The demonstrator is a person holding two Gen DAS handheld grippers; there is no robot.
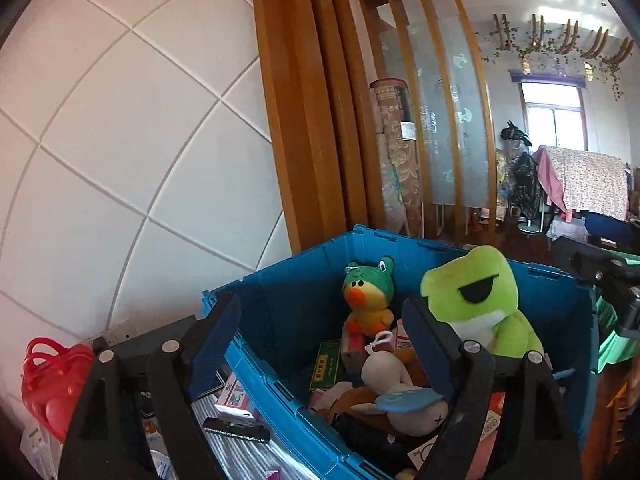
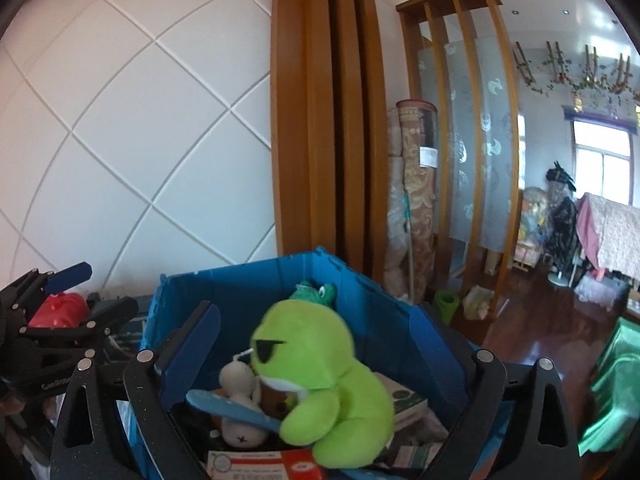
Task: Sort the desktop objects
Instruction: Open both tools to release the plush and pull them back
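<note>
The green frog (image 2: 320, 364) sits upright in the blue crate (image 1: 288, 300), atop boxes and a white plush (image 1: 390, 376), with a duck (image 1: 366, 304) behind it. Left gripper (image 1: 328, 328) and right gripper (image 2: 332, 344) hover above, fingers spread wide, holding nothing.

White tiled wall (image 1: 132, 152) occupies nine o'clock, abutted by wooden pillar (image 1: 304, 112) at twelve. Slatted screen (image 1: 436, 92) with frosted panels stands at one o'clock, rolled carpets (image 1: 400, 160) leaning against it. Window (image 1: 554, 114) and draped rack (image 1: 592, 180) at three o'clock.
</note>
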